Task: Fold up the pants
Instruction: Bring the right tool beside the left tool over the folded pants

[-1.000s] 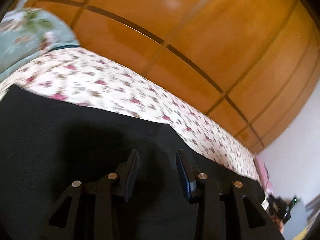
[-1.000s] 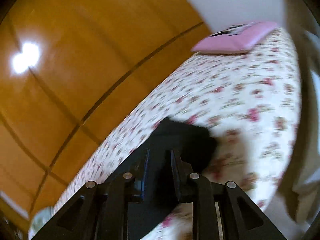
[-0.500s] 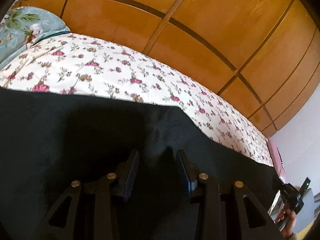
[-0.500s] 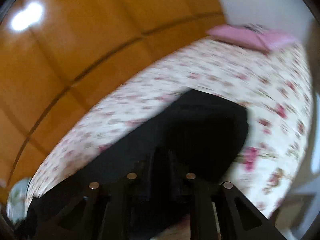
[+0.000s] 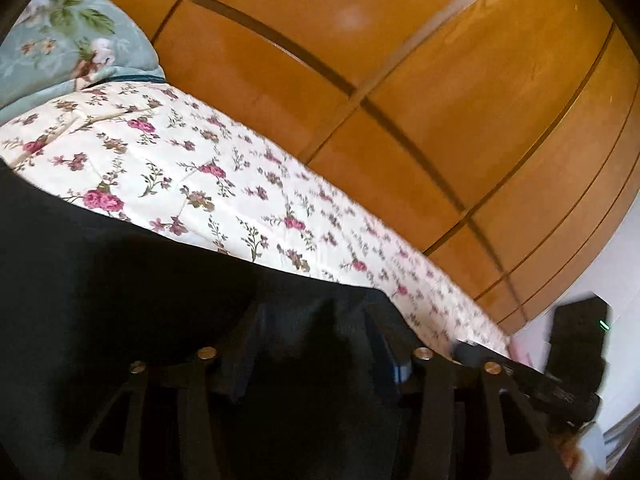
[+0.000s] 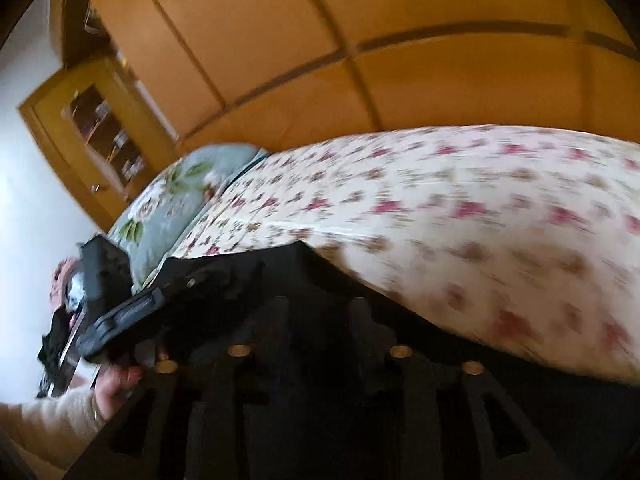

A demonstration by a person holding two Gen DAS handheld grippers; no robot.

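Black pants (image 5: 120, 280) lie on the floral bedspread (image 5: 192, 184). In the left wrist view my left gripper (image 5: 316, 320) sits low over the pants near their far edge, jaws apart, with dark cloth between and under the fingers; a grip cannot be told. In the right wrist view my right gripper (image 6: 316, 312) is over the pants (image 6: 280, 272) too, fingers dark against dark cloth and blurred. The left gripper's body (image 6: 120, 312) and the hand holding it show at the left of that view.
A wooden wardrobe wall (image 5: 400, 80) stands behind the bed. A pale green floral pillow (image 5: 60, 48) lies at the bed's head; it also shows in the right wrist view (image 6: 172, 204). A glass-door cabinet (image 6: 92, 128) stands by the white wall.
The right gripper swung sharply left, from facing the pink pillow end to facing the green pillow end and the left gripper. The left gripper moved closer to the pants' far edge.
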